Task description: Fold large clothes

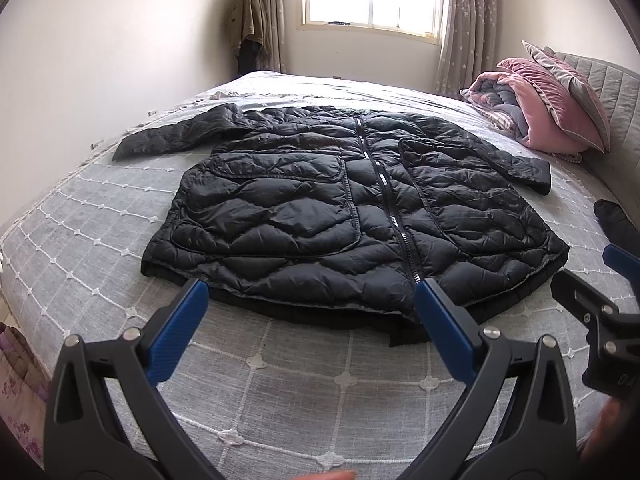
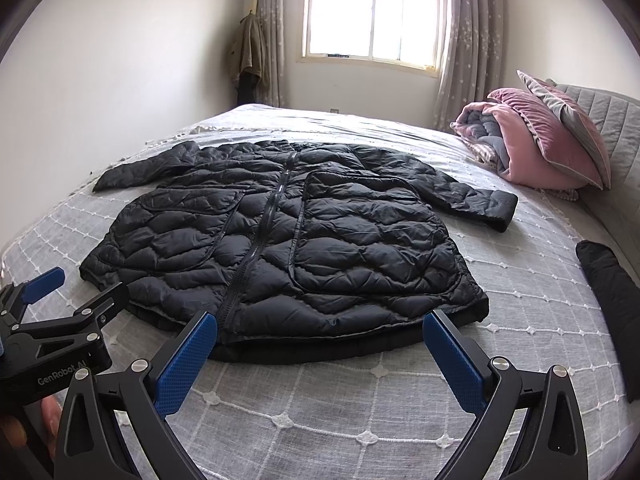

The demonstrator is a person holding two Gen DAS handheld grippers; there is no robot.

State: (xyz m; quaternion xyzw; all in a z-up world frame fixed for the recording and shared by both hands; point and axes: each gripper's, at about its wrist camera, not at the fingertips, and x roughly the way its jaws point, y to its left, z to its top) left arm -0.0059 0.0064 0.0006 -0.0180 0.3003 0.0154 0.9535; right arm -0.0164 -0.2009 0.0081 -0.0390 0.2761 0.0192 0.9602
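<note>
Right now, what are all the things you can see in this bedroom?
puffer jacket: one, black, flat on the bed, zipped, sleeves spread
bed cover: one, grey with white grid, under the jacket
folded quilt: one, pink and grey, by the headboard
pillow: one, pink and grey, leaning on the quilt
dark cloth: one, black, at the bed's right edge
hanging coat: one, olive, far corner
window: one, bright, far wall
curtains: grey, starred, beside the window
left tool: one, black with blue pads, open, near the hem
right tool: one, same colours, open, near the hem
</note>
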